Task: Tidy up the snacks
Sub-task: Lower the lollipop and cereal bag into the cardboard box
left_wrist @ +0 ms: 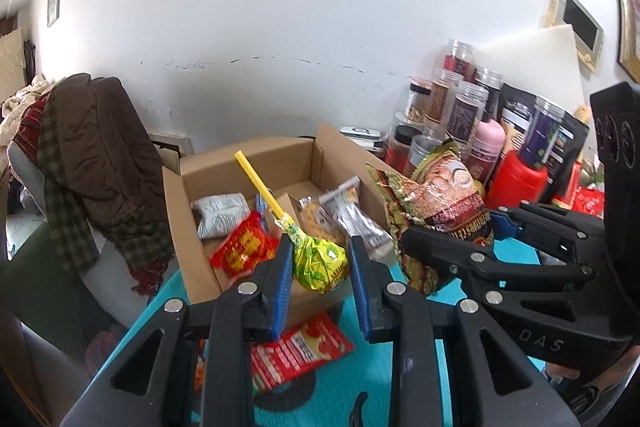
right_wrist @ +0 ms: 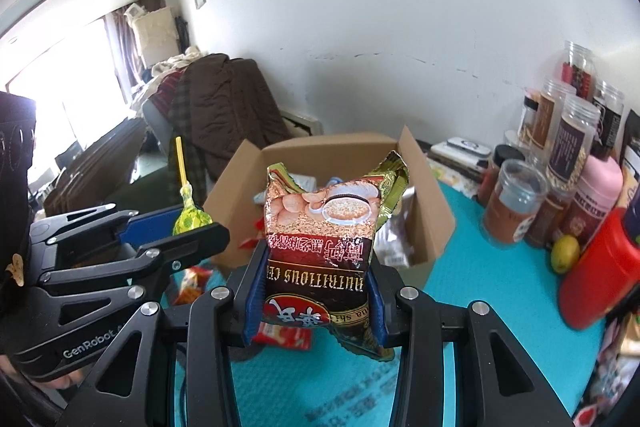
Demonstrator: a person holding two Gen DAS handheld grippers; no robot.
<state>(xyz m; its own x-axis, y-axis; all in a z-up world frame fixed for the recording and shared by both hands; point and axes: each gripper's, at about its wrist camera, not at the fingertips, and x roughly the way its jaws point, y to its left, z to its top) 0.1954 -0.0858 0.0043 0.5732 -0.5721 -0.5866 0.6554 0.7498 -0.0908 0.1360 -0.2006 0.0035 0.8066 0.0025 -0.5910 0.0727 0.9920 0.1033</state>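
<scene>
My left gripper (left_wrist: 320,267) is shut on a big lollipop (left_wrist: 318,261) with a yellow-green wrapper and a yellow stick, held over the front edge of the open cardboard box (left_wrist: 200,227). My right gripper (right_wrist: 314,291) is shut on a cereal bag (right_wrist: 320,239), upside down, held up in front of the box (right_wrist: 436,211). The cereal bag also shows in the left wrist view (left_wrist: 436,203), right of the box. The box holds a red packet (left_wrist: 244,247), a grey packet (left_wrist: 220,213) and clear-wrapped snacks (left_wrist: 344,215).
A red snack packet (left_wrist: 300,351) lies on the teal table mat (right_wrist: 480,307) in front of the box. Jars and bottles (right_wrist: 560,163), a red container (right_wrist: 596,279) and a lemon (right_wrist: 564,253) crowd the right side. A chair with brown clothing (left_wrist: 92,155) stands left.
</scene>
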